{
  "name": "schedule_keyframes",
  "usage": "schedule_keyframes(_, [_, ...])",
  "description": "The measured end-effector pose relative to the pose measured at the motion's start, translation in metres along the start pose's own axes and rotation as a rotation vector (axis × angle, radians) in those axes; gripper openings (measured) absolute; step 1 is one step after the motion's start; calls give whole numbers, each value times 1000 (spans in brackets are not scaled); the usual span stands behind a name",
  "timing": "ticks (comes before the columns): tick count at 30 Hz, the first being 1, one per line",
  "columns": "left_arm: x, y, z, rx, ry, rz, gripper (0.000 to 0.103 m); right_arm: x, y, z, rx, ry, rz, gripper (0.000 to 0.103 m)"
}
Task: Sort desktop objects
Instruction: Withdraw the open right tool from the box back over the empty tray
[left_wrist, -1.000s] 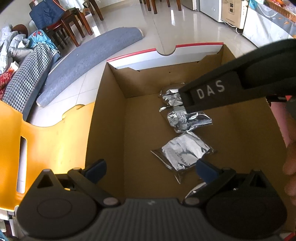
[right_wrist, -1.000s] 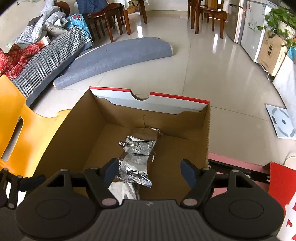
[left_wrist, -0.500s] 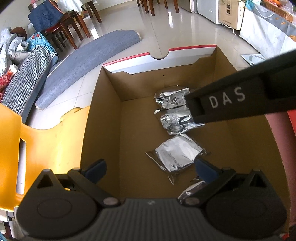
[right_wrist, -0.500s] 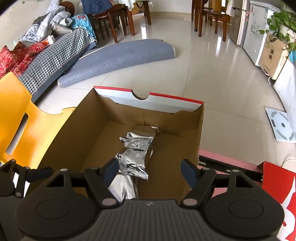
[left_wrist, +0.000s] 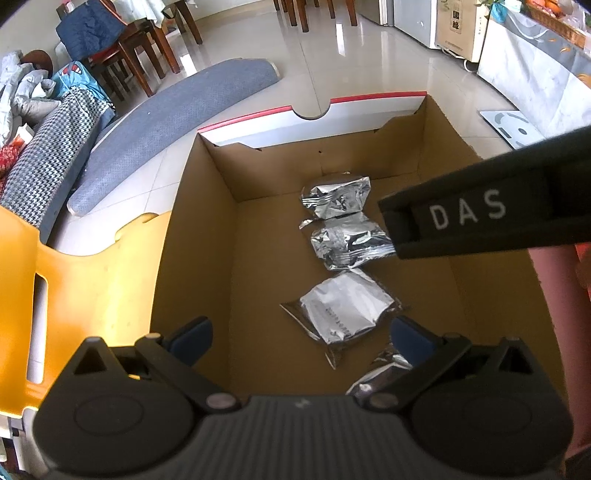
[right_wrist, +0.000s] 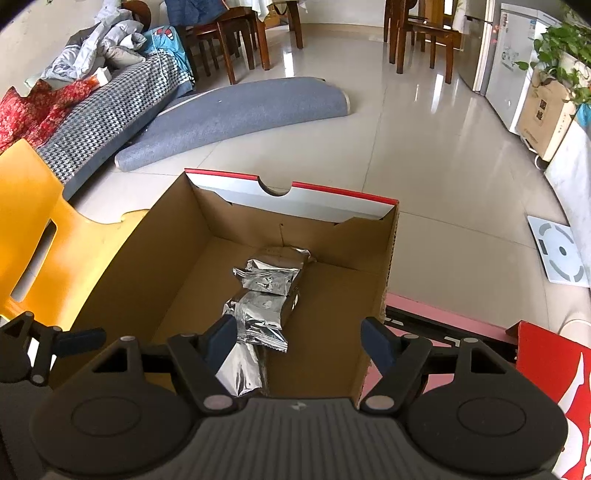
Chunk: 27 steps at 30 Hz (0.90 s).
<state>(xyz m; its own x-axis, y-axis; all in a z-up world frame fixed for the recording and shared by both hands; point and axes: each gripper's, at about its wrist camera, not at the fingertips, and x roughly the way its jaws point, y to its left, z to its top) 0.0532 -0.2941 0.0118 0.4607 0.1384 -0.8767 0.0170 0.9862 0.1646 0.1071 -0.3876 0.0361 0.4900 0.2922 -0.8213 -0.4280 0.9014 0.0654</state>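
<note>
We hold both grippers, left (left_wrist: 299, 334) and right (right_wrist: 299, 339), spread wide and empty above the cardboard box (left_wrist: 192, 258), where foil packets (left_wrist: 343, 310) lie in a row.

A long grey-blue foam mat (right_wrist: 236, 114) is lying on the shiny tiled floor (right_wrist: 424, 155), wooden dining chairs (right_wrist: 229, 44) are standing behind it, and a houndstooth blanket (right_wrist: 107, 118) is sitting beside an orange plastic chair (left_wrist: 74, 295).
</note>
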Motion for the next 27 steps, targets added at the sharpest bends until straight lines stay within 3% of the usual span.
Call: schedule_keyframes(27, [-10, -16, -15, 3, -1, -39, 103, -15, -6, -16, -57, -2, -23, 74])
